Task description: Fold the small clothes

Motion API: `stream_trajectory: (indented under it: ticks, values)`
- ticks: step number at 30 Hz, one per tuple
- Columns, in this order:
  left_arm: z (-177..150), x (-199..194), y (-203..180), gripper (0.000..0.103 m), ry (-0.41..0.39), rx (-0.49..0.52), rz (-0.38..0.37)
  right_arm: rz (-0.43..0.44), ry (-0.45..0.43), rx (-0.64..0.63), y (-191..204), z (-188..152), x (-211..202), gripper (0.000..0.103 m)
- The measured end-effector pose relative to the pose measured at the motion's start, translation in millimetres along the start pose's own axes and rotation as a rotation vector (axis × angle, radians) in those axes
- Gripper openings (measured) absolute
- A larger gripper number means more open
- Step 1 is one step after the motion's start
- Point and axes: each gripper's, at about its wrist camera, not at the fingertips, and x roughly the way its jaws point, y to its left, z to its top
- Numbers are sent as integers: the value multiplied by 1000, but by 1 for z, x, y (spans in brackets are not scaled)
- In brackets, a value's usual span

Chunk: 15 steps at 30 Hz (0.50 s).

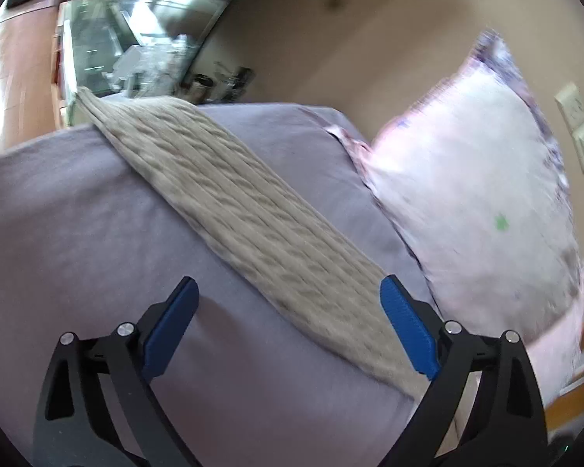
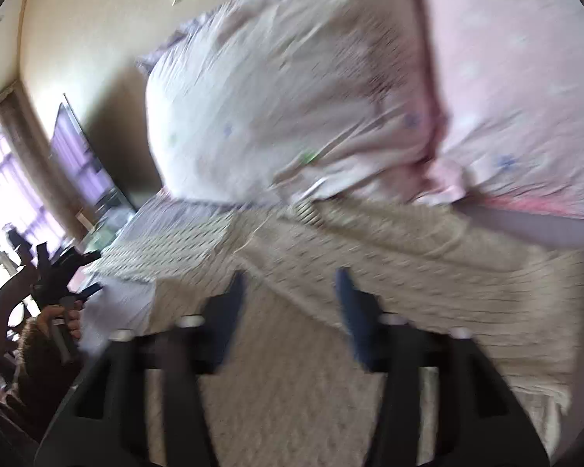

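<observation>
**Knit garment laid out on bed, fold not finished**

Found beige knit garment (image 1: 253, 210) stretched as a long strip across the lavender bed (image 1: 78, 233), running from far left to near right, just beside the pink pillow (image 1: 467, 202). In right wrist view, blurred, seemed partly doubled over, one layer over another. Left hand-held gripper (image 1: 288, 303) spread wide, holding nothing, near end of strip between its fingers. Right hand-held gripper (image 2: 288, 303) also apart, empty, poised over the knit. Judged roughly midway: lengthwise fold apparently made, crosswise folds left.
</observation>
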Motion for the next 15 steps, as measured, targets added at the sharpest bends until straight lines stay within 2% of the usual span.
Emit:
stream_trajectory:
  ticks: [3,6,7,8,9,10,11,13,15]
  values:
    - [17,5,12,84,-24,-55,1,-38,-41,50,-19,-10,-26,67]
    - [33,9,27,65,-51,-130,-1,-75,-64,98,-44,-16,-42,70]
    - [38,10,32,52,-58,-153,7,-85,-69,108,-51,-20,-47,70]
    - [42,13,35,28,-55,-165,23,-90,-71,114,-59,-26,-56,71]
    - [46,18,39,14,-35,-183,47,-96,-73,124,-65,-29,-60,71]
    - [48,20,38,7,-22,-194,57,-98,-75,132,-70,-32,-64,71]
    - [49,17,30,7,-36,-176,58,-99,-78,138,-73,-33,-66,71]
    - [49,7,-6,6,-85,-64,47,-113,-92,153,-84,-38,-75,71]
    - [34,-10,-75,6,-138,145,-24,-124,-113,167,-92,-40,-83,71]
